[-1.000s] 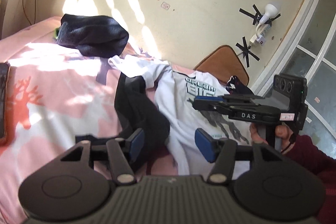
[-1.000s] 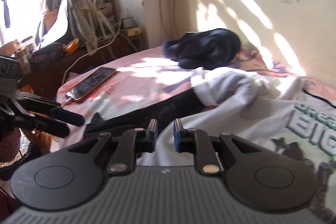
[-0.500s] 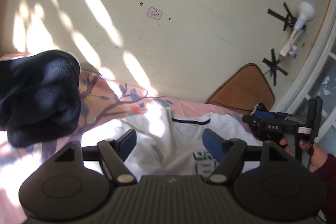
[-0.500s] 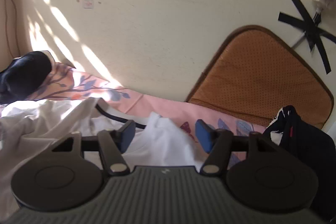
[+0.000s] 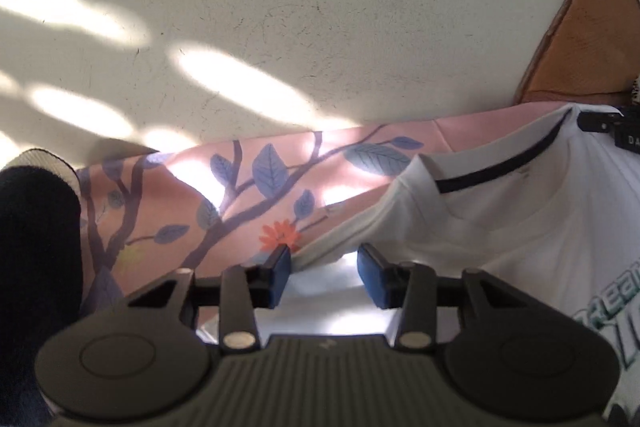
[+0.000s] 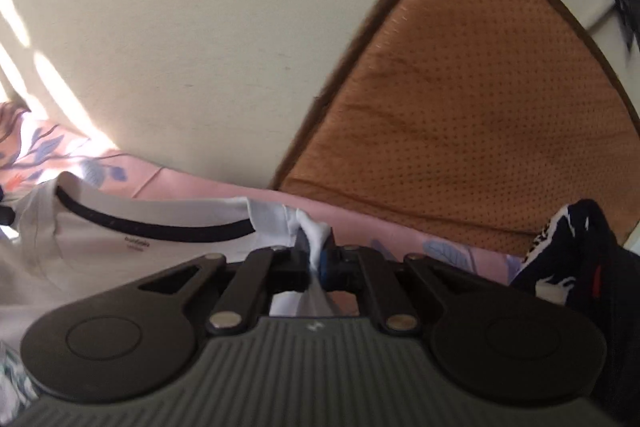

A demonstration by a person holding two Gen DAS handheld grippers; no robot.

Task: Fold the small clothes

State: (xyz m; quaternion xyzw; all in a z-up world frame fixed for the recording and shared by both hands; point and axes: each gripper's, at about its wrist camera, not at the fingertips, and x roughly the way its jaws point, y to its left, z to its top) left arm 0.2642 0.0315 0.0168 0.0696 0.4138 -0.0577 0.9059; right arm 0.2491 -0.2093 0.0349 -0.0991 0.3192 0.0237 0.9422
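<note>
White t-shirt [image 5: 520,235] lies on the pink leaf-print bed sheet [image 5: 248,187], collar toward the wall [image 5: 320,27]. Left tongs [image 5: 324,267]: jaws closing, blue pads still apart, shoulder edge of the shirt between them, not visibly pressed. Right tongs [image 6: 318,261]: jaws closing, pinching a bunched fold of the shirt's other shoulder. Brown perforated cushion [image 6: 480,107] leans on the wall at 1 o'clock of the right tongs; dark patterned garment [image 6: 580,251] at 3 o'clock. Black garment [image 5: 36,247] at 9 o'clock of the left tongs.
</note>
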